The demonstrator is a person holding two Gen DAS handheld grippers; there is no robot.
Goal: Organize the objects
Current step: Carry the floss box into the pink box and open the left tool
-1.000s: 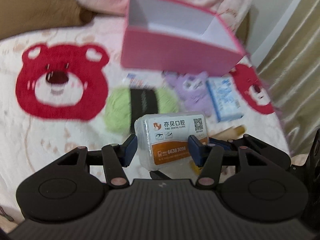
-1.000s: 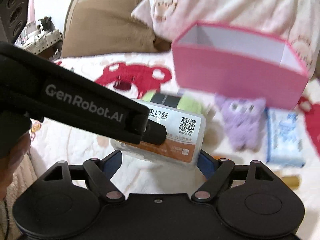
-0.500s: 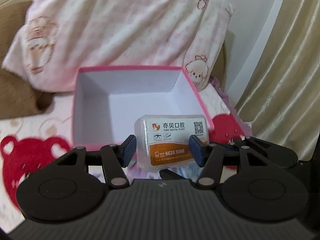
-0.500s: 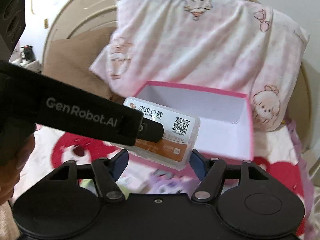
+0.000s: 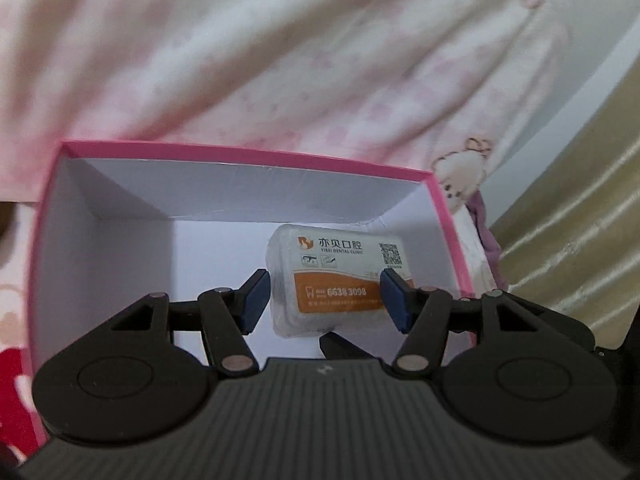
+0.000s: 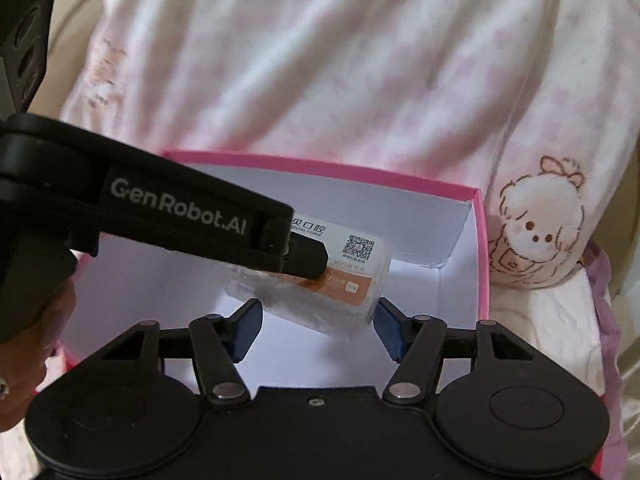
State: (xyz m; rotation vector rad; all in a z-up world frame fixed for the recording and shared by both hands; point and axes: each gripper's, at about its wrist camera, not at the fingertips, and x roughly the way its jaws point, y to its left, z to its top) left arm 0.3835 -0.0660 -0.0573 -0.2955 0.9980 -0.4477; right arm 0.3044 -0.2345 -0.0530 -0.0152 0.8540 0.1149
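A clear plastic floss box [image 5: 336, 264] with an orange and white label hangs inside the open pink box [image 5: 240, 156], just above its white floor. My left gripper [image 5: 324, 296] is shut on the floss box, a blue pad on each short side. In the right wrist view the left gripper's black finger [image 6: 304, 256] lies across the floss box [image 6: 352, 276]. My right gripper [image 6: 318, 320] sits just under and behind it over the pink box [image 6: 320, 168]. Its jaws are closing, with the floss box's lower edge between the tips, and I see no pad pressing on it.
A pink and white pillow [image 5: 320, 60] with a cartoon print leans right behind the pink box. A gold curtain [image 5: 580, 220] hangs at the right. A red bear blanket [image 5: 12, 380] shows at the left. A person's hand [image 6: 36, 344] holds the left gripper.
Both grippers travelled forward with the floss box, from above the yarn and plush toys to inside the pink box. The right jaws have narrowed.
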